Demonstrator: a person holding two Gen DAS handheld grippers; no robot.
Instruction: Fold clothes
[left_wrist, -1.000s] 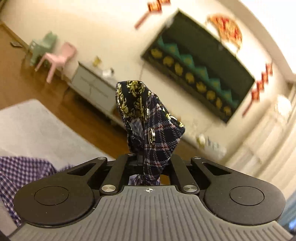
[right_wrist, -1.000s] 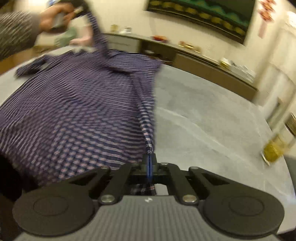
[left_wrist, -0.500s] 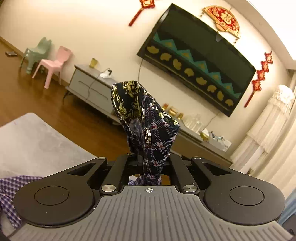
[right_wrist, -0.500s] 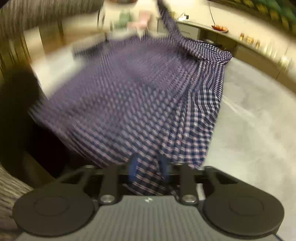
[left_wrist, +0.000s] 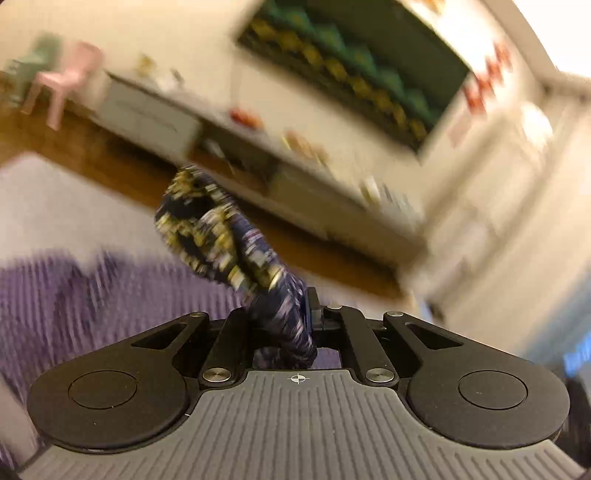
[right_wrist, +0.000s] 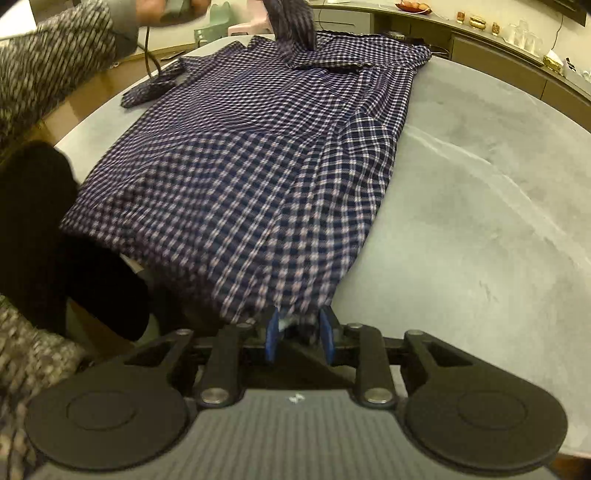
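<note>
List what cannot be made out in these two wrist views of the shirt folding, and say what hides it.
- Left wrist view: motion blur smears the checked shirt and the items on the sideboard.
- Left wrist view: bunched cloth covers the left hand-held gripper tips.
- Right wrist view: the shirt hem drapes between the right hand-held gripper pads, whose jaws are closing; contact unclear.
- Right wrist view: the top edge crops the person's hand.

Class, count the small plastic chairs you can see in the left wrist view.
2: a pink chair at the upper left by the cabinet, and a green chair just left of it. Blur may hide others.
</note>
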